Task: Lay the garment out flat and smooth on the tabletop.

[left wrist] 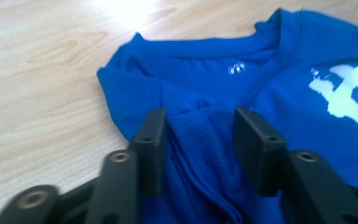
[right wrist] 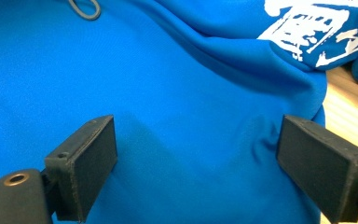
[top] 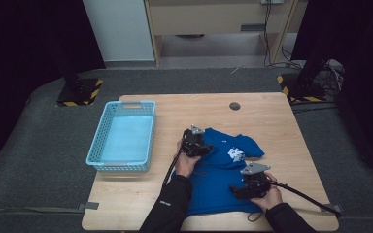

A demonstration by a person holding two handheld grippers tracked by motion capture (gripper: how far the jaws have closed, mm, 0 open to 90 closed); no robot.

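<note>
Where white print (left wrist: 342, 95) marks blue shirt (top: 218, 179), unreadable: left tongs (left wrist: 200, 140) straddle fold unclamped, right tongs (right wrist: 196, 163) spread wide.

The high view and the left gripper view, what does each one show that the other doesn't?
High view: a light blue basket left of the shirt, the whole wooden table, both hands, and the right gripper resting on the shirt's lower part. Left gripper view: the shirt's collar with its small white label mark, seen close, and a fold of cloth between the left gripper jaws. Both: the blue T-shirt and its white print.
</note>
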